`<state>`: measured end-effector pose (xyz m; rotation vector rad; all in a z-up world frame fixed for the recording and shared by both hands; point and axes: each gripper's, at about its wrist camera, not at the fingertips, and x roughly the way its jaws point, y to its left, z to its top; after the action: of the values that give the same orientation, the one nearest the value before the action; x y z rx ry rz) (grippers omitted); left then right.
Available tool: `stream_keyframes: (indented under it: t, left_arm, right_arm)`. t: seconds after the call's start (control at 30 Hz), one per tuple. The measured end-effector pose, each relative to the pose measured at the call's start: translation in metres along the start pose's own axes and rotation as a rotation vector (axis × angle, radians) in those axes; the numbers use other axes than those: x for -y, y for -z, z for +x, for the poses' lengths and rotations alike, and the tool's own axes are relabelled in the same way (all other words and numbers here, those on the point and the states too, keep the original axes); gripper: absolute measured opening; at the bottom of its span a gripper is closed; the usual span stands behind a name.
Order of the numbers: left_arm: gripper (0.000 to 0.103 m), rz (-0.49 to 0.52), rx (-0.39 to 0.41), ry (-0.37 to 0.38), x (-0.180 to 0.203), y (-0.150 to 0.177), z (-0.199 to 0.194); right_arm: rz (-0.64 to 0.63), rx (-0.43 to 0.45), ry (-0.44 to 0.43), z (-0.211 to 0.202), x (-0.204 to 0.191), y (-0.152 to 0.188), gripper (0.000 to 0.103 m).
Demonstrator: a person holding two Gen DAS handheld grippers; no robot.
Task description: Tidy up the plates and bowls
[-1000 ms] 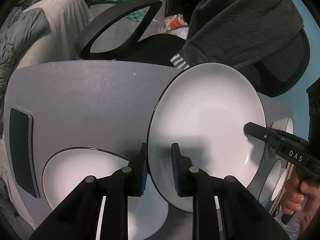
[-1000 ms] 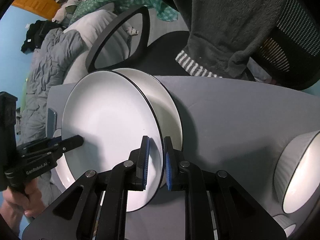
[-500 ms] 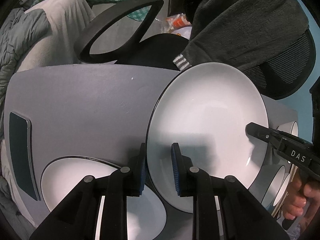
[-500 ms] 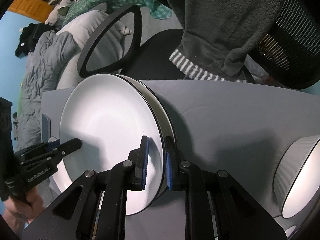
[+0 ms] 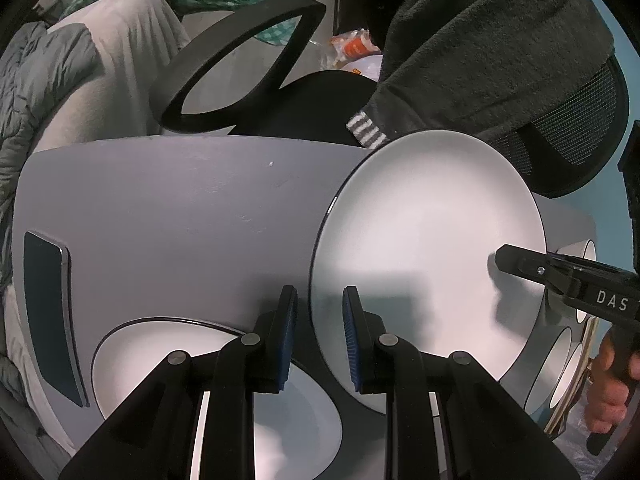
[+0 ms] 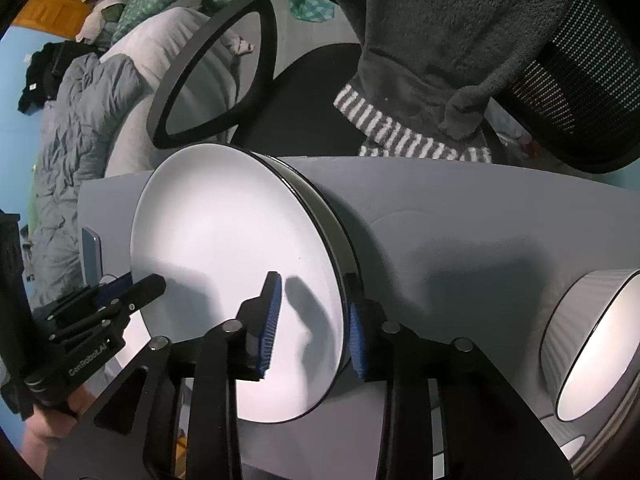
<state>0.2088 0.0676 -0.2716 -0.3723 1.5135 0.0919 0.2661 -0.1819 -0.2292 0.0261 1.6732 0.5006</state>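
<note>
A white plate with a black rim lies on top of a second such plate on the grey table. My left gripper is shut on the top plate's near-left rim. My right gripper straddles the opposite rim. Its jaws are opening, with the rim between them and both pads off it. A third plate lies flat under my left fingers.
Ribbed grey bowls stand at the table's right end. A dark phone lies at the left edge. Behind the table are a black office chair draped with a dark fleece garment, and a bed with grey bedding.
The top plate has settled over the second plate, whose visible edge has narrowed. The right gripper's jaws have parted off the rim. The left gripper keeps its hold.
</note>
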Motion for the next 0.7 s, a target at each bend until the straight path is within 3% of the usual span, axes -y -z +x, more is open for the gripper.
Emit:
stream_keyframes:
  t: [0.23,0.3,0.4,0.53,0.7]
  left_arm:
    - [0.027,0.025,0.032,-0.002,-0.001,0.005,-0.011]
    - [0.038,0.026,0.041,-0.004,-0.002,0.007,-0.014]
    - [0.042,0.027,0.061,0.0,-0.004,0.011,-0.018]
    - [0.045,0.042,0.076,0.01,-0.005,0.014,-0.026]
    - [0.055,0.073,0.117,0.013,-0.011,0.02,-0.042]
  right_arm:
    - [-0.015,-0.047,0.05,-0.001,-0.011,-0.003,0.043]
    - [-0.018,-0.048,0.062,-0.003,-0.013,-0.002,0.046]
    - [-0.032,-0.037,0.126,-0.006,-0.016,-0.002,0.053]
    - [-0.043,-0.028,0.137,-0.009,-0.018,-0.004,0.053]
    - [-0.073,0.002,0.177,-0.016,-0.025,0.0,0.053]
